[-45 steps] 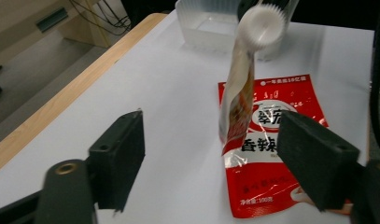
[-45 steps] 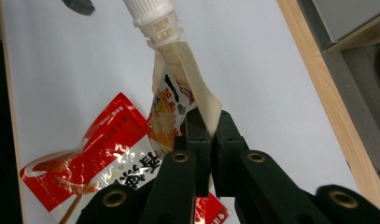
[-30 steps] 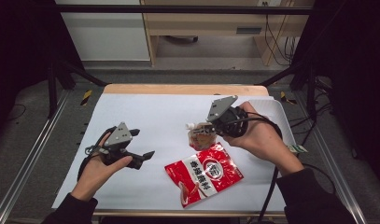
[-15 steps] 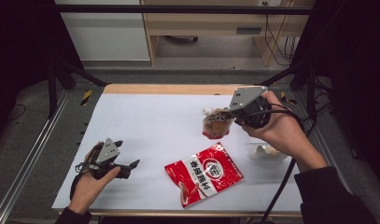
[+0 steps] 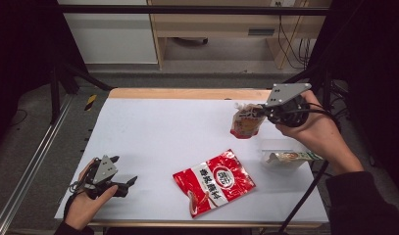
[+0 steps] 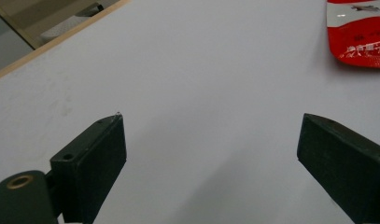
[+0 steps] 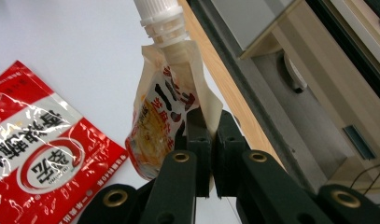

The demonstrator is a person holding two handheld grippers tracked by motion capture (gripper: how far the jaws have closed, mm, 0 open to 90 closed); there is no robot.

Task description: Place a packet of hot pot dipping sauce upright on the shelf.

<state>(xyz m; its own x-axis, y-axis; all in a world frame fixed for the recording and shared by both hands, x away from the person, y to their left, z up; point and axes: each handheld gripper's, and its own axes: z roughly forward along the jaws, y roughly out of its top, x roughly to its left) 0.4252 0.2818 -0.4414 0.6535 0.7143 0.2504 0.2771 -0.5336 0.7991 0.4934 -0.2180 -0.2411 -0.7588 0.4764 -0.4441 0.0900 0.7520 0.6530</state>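
A spouted drink pouch (image 5: 246, 121) (image 7: 166, 116) with a white cap hangs above the table's right side, pinched at its edge by my right gripper (image 5: 263, 113) (image 7: 207, 135), which is shut on it. A red and white snack bag (image 5: 214, 180) (image 7: 36, 154) (image 6: 360, 35) lies flat near the front middle of the white table (image 5: 162, 132). At the front left corner, low over the table, my left gripper (image 5: 123, 176) (image 6: 211, 158) stands open with nothing between its jaws.
A small clear packet with a green and tan label (image 5: 287, 157) lies on the table's right side, under my right hand. The wooden far edge (image 5: 187, 93) borders the table, with floor and a cabinet beyond. Metal frame rails run down the left.
My right gripper has lifted the pouch and carried it right and toward the far edge. My left gripper has drawn back toward the front left corner.
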